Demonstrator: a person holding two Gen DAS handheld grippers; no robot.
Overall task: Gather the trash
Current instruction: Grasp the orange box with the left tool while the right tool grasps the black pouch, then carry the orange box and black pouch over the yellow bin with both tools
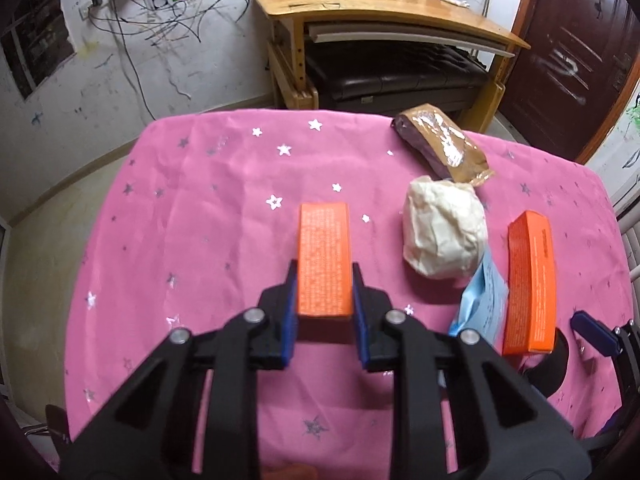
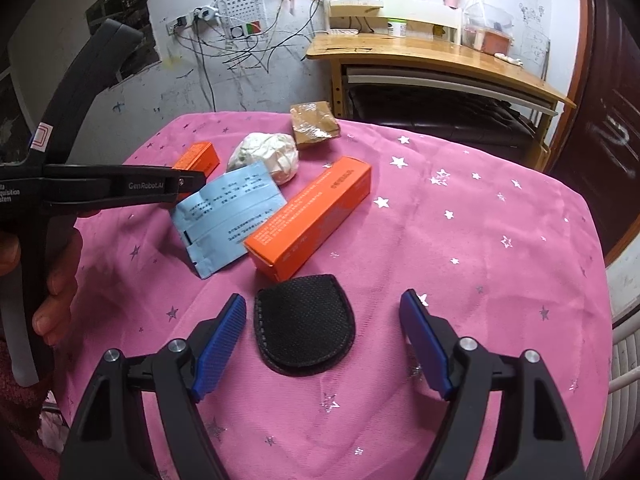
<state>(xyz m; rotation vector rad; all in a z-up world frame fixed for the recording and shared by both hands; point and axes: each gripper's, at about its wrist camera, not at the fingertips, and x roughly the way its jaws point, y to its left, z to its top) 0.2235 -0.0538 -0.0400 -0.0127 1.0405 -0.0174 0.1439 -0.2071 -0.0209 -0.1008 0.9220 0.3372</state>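
My left gripper (image 1: 324, 280) is clamped on the near end of a small orange box (image 1: 325, 258), its blue pads pressed against the box's two long sides while the box lies on the pink star-printed tablecloth (image 1: 208, 208). My right gripper (image 2: 322, 320) stands wide apart with nothing between its pads, hovering over a black mesh pouch (image 2: 306, 330) that lies flat on the cloth between the fingers. Just beyond the pouch lies a longer orange box (image 2: 310, 220), with a light blue printed packet (image 2: 228, 216) touching its left side. Farther back sit a crumpled white paper ball (image 2: 268, 154) and a brown plastic-wrapped package (image 2: 314, 124), close together near the table's far edge.
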